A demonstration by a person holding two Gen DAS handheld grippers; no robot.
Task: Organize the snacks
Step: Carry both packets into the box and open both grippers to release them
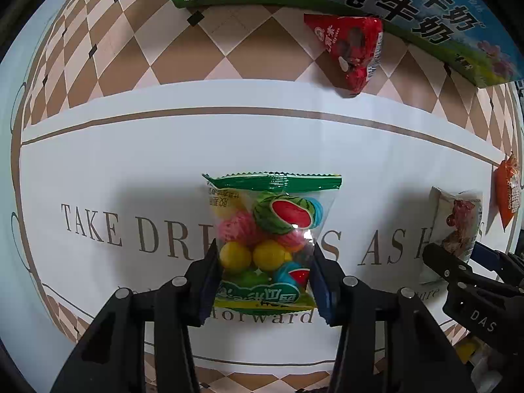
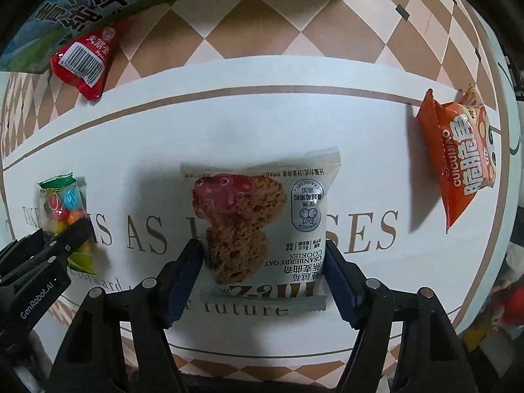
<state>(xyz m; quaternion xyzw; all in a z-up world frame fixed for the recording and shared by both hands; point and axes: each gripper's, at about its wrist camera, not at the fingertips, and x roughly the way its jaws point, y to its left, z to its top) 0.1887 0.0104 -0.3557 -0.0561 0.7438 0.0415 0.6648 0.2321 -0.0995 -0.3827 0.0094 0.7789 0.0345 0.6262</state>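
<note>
A: Which step are we at?

B: The pick-up, I'd judge, with both hands at once. The left gripper (image 1: 265, 281) points down over the candy bag (image 1: 270, 235), jaws narrowed onto its two side edges; it looks pinched, though I can't be sure the pads truly bite. The bag lies mid-counter on the white printed mat (image 1: 131, 163).

A: And the other hand?

B: The right gripper (image 2: 263, 278) straddles the cookie packet (image 2: 262, 222), jaws wider, just at its sides; whether they press is hard to tell. That packet lies on the mat too, beside the candy bag.

A: What are they like to handle?

B: The candy bag is clear crinkly film, lumpy with round glossy sweets. The cookie packet is a flat matte pillow pack, likely slippery.

A: Next?

B: Firm up both grips, lift straight, carry them to wherever snacks are gathered, perhaps the milk carton box (image 1: 409, 9) at the far edge. The red triangular packet (image 1: 352, 52) and orange chip bag (image 2: 458, 157) remain.
</note>
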